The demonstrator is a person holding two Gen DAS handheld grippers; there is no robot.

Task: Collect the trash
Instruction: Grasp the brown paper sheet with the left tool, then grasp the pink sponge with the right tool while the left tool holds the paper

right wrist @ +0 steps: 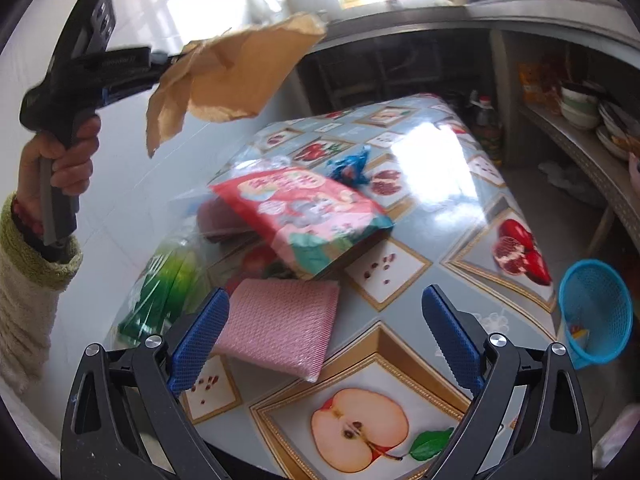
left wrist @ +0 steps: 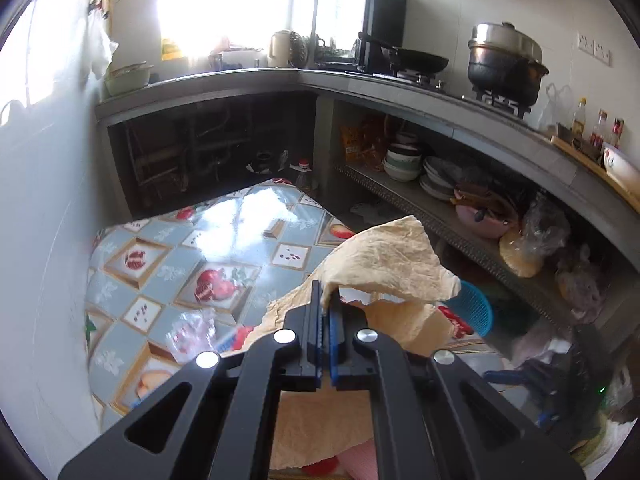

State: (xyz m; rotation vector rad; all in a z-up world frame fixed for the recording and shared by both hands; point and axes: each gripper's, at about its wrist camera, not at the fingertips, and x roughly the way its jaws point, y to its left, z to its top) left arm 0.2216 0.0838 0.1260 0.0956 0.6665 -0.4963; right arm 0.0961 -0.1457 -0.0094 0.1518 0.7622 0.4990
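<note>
Kitchen scene, grey counter (left wrist: 400,88) wrapping the back and right side with open shelves under it, a lidded pot (left wrist: 506,62) and a pan (left wrist: 420,60) on the stove. In front, a table (right wrist: 420,208) covered in a glossy fruit-print cloth, trash piled toward its left side. Largest piece on it is a red snack bag (right wrist: 304,212), lying tilted over other litter; just in front of it a pink bubble-wrap pouch (right wrist: 280,326) lies flat, touching the bag's lower edge. Left of those, a clear and green plastic wrapper (right wrist: 168,284) hangs at the table edge. Behind the red bag a small crumpled blue wrapper (right wrist: 350,166). A blue mesh basket (right wrist: 596,312) stands on the floor just beside the table's right edge, something small in its bottom, can't tell what. Main item: crumpled tan paper (right wrist: 232,80), up in the air, well above the table, clear of the pile. Left gripper (left wrist: 330,304) is clamped tight on it, jaws pinched together with a fold of paper between the pads, the rest flopping out ahead, to the right and below the fingers. A hand (right wrist: 60,160) in a fuzzy cream sleeve grips that tool's handle. Right gripper (right wrist: 324,340) hangs low over the near table, jaws spread wide, nothing between them; pink pouch sits just by its left finger, tan paper far up and left of it.
</note>
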